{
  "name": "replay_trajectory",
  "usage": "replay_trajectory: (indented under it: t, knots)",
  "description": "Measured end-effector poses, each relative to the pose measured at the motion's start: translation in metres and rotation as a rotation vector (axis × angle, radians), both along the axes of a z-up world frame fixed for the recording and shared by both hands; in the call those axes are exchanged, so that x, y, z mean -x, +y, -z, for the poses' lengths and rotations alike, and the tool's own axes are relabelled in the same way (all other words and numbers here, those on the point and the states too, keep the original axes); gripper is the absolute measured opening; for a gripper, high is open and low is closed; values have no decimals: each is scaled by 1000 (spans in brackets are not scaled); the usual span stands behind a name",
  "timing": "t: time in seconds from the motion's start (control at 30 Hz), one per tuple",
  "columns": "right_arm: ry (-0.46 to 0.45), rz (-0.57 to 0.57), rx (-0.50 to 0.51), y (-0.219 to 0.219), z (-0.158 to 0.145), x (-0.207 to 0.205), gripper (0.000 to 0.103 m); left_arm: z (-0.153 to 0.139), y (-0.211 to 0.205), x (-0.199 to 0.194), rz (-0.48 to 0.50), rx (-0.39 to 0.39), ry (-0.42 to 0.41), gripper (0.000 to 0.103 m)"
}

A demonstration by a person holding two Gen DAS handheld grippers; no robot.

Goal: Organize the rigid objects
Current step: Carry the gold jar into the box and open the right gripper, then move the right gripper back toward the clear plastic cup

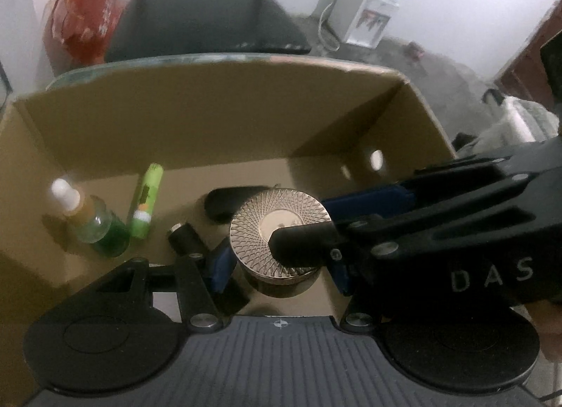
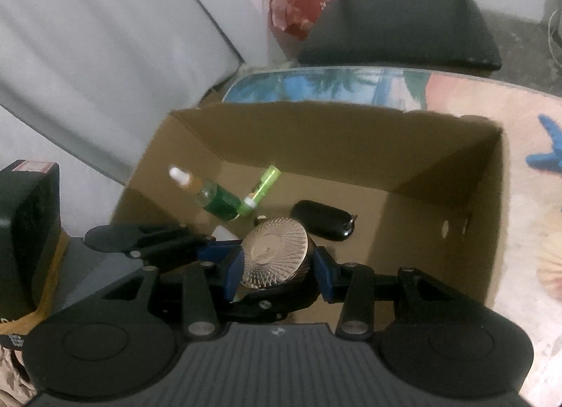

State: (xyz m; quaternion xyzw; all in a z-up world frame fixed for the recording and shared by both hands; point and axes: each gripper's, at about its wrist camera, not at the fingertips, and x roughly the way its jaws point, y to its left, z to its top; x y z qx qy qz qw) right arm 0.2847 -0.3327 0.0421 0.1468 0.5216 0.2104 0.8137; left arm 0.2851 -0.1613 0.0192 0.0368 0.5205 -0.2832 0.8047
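Observation:
A round gold-lidded jar (image 1: pixel 279 231) hangs inside the cardboard box (image 1: pixel 210 108). My left gripper (image 1: pixel 277 266) has its blue pads on both sides of the jar. My right gripper (image 2: pixel 277 266) also has its pads on both sides of the jar (image 2: pixel 275 252), and it reaches in from the right in the left wrist view (image 1: pixel 404 224), one finger lying over the lid. On the box floor lie a green dropper bottle (image 1: pixel 95 220), a green tube (image 1: pixel 145 201), a black case (image 1: pixel 228 203) and a small black cylinder (image 1: pixel 184 238).
The box (image 2: pixel 351 126) stands on a table with a printed cover (image 2: pixel 474 108). A black chair (image 1: pixel 207 20) stands behind it, a red bag (image 1: pixel 84 20) to its left and a water dispenser (image 1: pixel 368 10) at the back right.

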Motion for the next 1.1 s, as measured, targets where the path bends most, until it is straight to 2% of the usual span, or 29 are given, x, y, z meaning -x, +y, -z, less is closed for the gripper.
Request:
replay_trajectory:
  t: [0.2,0.37,0.43,0.53,0.73,0.87,0.97,1.03,1.1]
  knots:
    - [32,-13,-8,0,13,-10,46,10,-7,-8,-8,-69,49,55]
    - [34,-9,-10,0,17,-14,46,13,-8,-12,-18,-88,74,58]
    - [22,-7,-11,0,14,-13,46,10,-7,-11,-21,-77,67,77]
    - [-16,2,-11,-1,6,-8,46,-1,-5,-6,-36,-71,8,86]
    - [-149,37,-26,-4,-28,25,46,-37,14,16,-55,-5,-80,88]
    - [-302,87,7,-7,-60,74,46,-70,42,49,-75,52,-192,88]
    - [-433,106,63,-1,-79,124,47,-91,63,89,-56,73,-319,95]
    - [-502,120,87,2,-86,158,47,-98,77,121,-26,95,-414,101]
    - [-555,139,88,4,-89,192,47,-96,89,152,-4,97,-488,101]
